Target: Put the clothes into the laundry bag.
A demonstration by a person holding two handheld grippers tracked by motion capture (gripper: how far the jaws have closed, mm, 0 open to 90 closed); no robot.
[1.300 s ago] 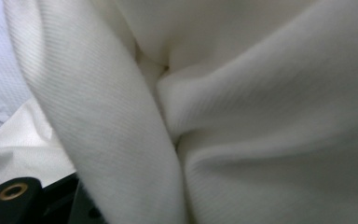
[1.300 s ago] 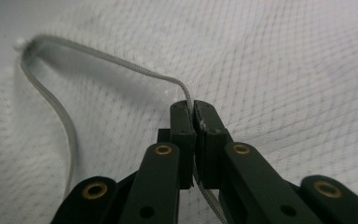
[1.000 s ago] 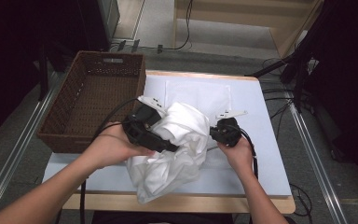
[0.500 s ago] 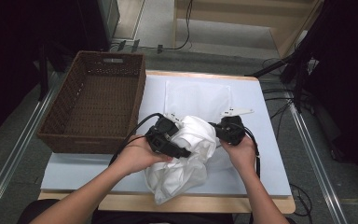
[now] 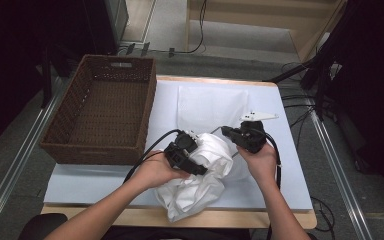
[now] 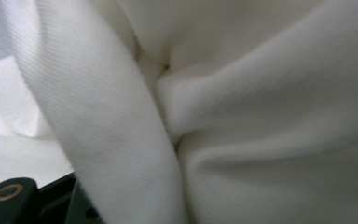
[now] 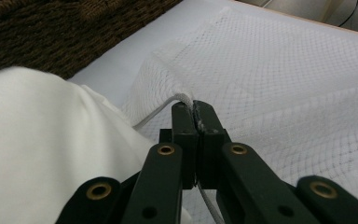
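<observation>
White cloth garment [image 5: 200, 180] bunches at lower centre of the high view, the left gripper [image 5: 186, 155] half-closed on it. Just right, the right gripper [image 7: 193, 106] pinches shut the mesh bag [image 7: 279, 79] rim, its opening facing the bundle.

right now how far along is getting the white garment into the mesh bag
Done: the right gripper is shut on the mesh bag edge, lifting its opening. In hand: the left gripper presses into the bunched white garment at that opening. Left: most of the garment lies outside the bag, and the wicker basket holds nothing.
</observation>
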